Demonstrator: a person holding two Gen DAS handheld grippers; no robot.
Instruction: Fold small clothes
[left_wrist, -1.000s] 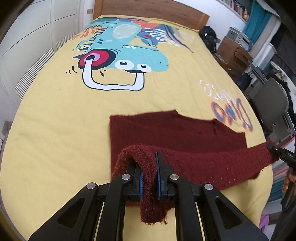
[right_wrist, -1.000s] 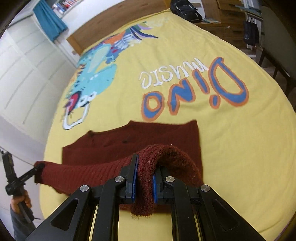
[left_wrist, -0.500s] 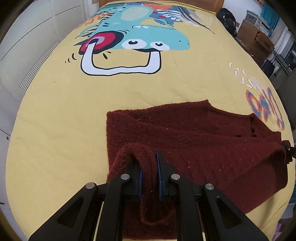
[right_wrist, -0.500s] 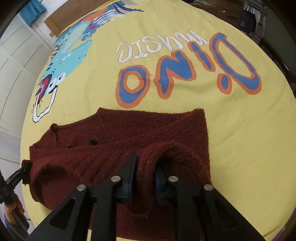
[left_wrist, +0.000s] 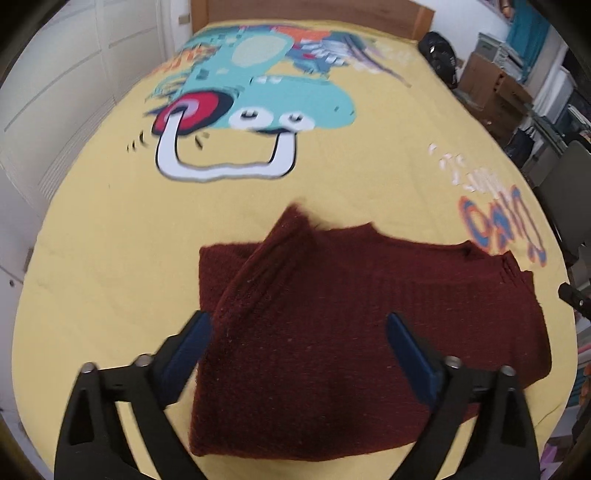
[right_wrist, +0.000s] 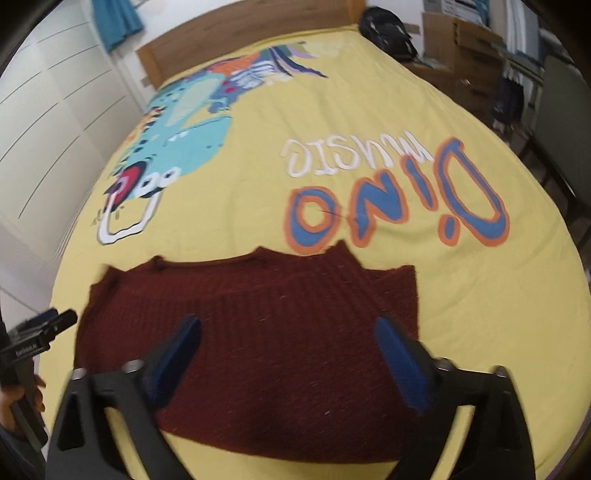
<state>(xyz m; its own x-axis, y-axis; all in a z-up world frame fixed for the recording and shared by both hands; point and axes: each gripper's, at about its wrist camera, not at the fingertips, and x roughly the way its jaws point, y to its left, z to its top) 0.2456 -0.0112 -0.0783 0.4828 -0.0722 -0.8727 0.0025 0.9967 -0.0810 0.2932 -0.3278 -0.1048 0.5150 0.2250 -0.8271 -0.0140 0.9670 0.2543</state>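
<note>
The yellow bedspread (right_wrist: 480, 332) reads "DINO MUSIC", seen upside down.

Soft, even daylight is filling room; no hard shadows, no glare. Both views are showing motion blur, strongest on gripper fingers (left_wrist: 192, 343) near bottom and on bedspread (right_wrist: 480, 295) print. Fisheye is bending edges, dark vignette is ringing corners. Far shelves are reading soft.

bare bedspread (left_wrist: 110, 258) all around sweater (left_wrist: 351, 332)
</note>
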